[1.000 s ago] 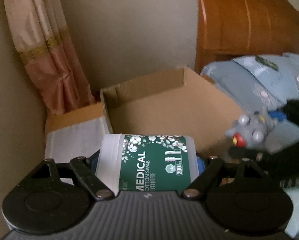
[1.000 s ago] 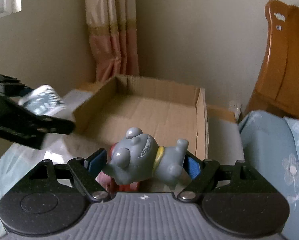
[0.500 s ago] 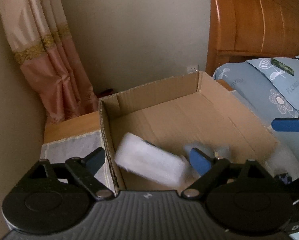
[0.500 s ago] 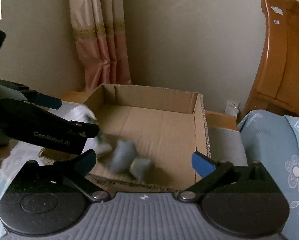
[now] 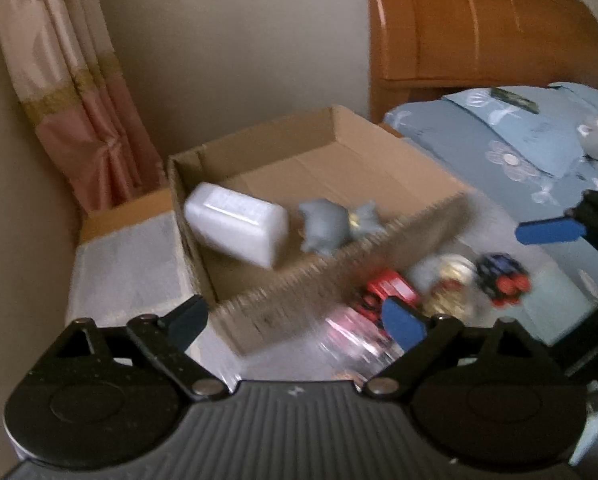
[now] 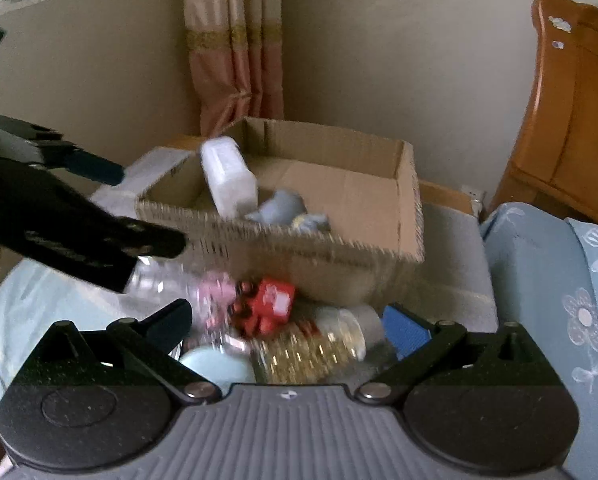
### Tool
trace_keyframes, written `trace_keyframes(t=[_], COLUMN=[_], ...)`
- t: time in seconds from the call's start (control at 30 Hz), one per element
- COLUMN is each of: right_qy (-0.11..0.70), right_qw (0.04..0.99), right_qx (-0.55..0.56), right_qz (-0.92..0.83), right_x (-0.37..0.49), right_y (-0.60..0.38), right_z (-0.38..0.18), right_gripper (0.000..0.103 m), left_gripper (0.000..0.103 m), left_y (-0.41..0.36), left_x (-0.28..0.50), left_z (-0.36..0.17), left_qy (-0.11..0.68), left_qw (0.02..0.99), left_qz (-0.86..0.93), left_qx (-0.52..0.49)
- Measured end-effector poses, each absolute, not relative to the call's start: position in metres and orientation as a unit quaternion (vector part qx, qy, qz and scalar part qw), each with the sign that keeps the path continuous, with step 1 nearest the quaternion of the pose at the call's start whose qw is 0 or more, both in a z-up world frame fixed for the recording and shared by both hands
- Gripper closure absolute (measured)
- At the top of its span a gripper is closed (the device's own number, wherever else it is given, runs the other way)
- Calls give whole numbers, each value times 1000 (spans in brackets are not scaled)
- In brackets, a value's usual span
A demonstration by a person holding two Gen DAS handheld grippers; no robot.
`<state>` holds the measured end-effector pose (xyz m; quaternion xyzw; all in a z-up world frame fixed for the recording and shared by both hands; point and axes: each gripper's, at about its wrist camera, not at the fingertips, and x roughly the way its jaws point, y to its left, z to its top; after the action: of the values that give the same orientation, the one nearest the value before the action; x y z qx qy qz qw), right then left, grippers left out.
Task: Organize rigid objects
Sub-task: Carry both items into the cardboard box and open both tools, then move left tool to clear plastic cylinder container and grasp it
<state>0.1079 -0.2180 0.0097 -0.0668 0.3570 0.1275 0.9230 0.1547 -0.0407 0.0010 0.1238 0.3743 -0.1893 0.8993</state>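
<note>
An open cardboard box [image 5: 339, 292] [image 6: 339, 256] holds the white swab container [image 5: 239, 224] [image 6: 229, 178] and the grey toy animal [image 5: 331, 226] [image 6: 285, 210]. My left gripper [image 5: 295, 320] is open and empty, in front of the box's near wall. My right gripper [image 6: 289, 322] is open and empty above a pile on the bed: a red toy car [image 6: 267, 304] [image 5: 387, 288], a gold-filled jar [image 6: 319, 348] [image 5: 451, 276], a clear bottle with pink label [image 6: 203, 292] [image 5: 355, 344] and a pale blue lid [image 6: 217, 364].
A dark blue and red toy [image 5: 503, 276] lies right of the jar. The left gripper's arm [image 6: 59, 216] crosses the right wrist view. A wooden headboard [image 5: 479, 28], blue pillows [image 5: 511, 140], a curtain [image 6: 235, 48] and a cloth-covered stand [image 5: 127, 256] surround the box.
Both grippers opened and dropped the swab container and the grey toy into the box, then pulled back toward the bed, bringing the pile of objects into view.
</note>
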Motion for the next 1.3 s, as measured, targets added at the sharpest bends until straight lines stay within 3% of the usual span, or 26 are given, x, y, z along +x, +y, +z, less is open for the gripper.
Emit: trace_keyframes(t=[0.43, 1.1, 1.3], right_qy=[383, 369, 375], right_qw=[920, 926, 924], right_qx=[-3, 54, 46], right_qz=[77, 62, 53], right_x=[49, 38, 43], right_y=[-249, -272, -276], right_z=[-33, -38, -47], right_gripper=[0, 0, 0], left_gripper=[9, 0, 1], left_y=[-50, 23, 37], left_x=[82, 72, 80], left_z=[-18, -44, -54], left_qy=[380, 406, 421], left_qw=[892, 897, 900], left_qz=[-231, -170, -115], left_qx=[84, -45, -15])
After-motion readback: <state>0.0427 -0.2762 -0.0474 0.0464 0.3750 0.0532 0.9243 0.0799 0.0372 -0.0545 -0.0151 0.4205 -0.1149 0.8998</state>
